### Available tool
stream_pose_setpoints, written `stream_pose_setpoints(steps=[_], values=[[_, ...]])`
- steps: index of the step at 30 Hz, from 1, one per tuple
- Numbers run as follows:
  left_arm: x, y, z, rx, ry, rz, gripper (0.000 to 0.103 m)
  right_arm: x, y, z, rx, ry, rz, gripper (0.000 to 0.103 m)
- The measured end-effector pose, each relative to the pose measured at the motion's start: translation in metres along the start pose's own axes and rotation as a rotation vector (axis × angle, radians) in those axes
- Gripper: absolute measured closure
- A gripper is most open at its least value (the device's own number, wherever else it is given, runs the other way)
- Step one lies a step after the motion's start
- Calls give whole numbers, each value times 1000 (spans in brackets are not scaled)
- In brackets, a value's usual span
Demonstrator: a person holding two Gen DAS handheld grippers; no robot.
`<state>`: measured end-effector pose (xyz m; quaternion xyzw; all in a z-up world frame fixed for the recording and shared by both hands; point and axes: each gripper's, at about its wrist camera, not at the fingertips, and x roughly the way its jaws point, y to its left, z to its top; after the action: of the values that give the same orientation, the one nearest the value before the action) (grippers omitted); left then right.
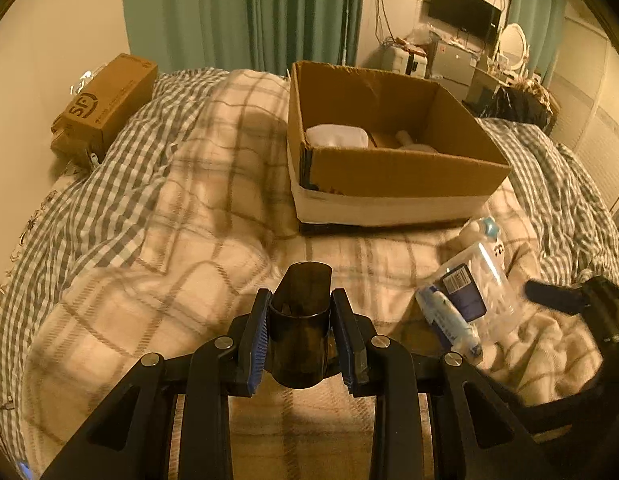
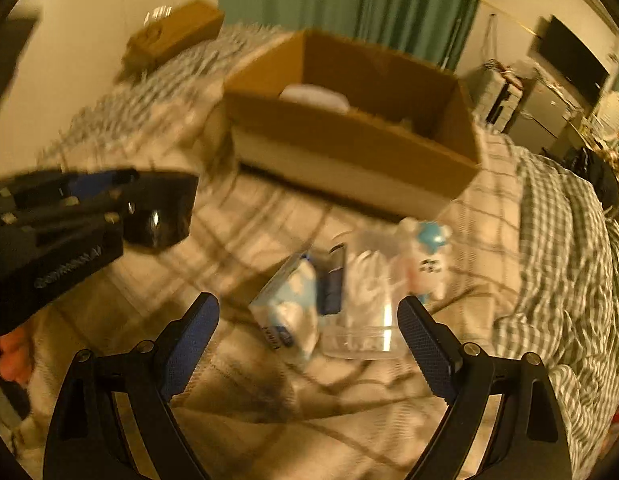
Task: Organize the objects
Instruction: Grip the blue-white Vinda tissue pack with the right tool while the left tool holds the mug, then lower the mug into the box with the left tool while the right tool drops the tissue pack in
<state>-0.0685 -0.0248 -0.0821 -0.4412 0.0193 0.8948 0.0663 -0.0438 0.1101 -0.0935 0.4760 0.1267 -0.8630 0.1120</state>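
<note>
Pinching one dark translucent cup (image 1: 299,332) between its blue pads, the left gripper (image 1: 300,340) holds it above the plaid blanket (image 1: 149,280), with one open cardboard box (image 1: 389,168) further ahead. The right gripper (image 2: 309,344) is spread wide, with nothing between its fingers. Just ahead of it lie one clear plastic packet (image 2: 361,300), one blue-and-white tube (image 2: 287,308) and one small white figure (image 2: 425,256). Only the left view shows sharply the two white things inside the box; the right view is blurred.
</note>
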Motion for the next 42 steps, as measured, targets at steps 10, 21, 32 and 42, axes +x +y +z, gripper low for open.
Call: stream_pose_setpoints(steps=[10,21,32,42], values=[[-1,-5,-6,13,8,-7,73,26,11,-4,-59,77,-26,74],[-27,-5,-3,7,-31,-7,73,-35,-3,5,17,-89,-3,85],[-50,-13,47,21,-115,-8,73,-89,-25,50,42,-237,9,85],[-52,-26,142,35,-265,-36,73,-107,-71,137,48,-343,-40,85]])
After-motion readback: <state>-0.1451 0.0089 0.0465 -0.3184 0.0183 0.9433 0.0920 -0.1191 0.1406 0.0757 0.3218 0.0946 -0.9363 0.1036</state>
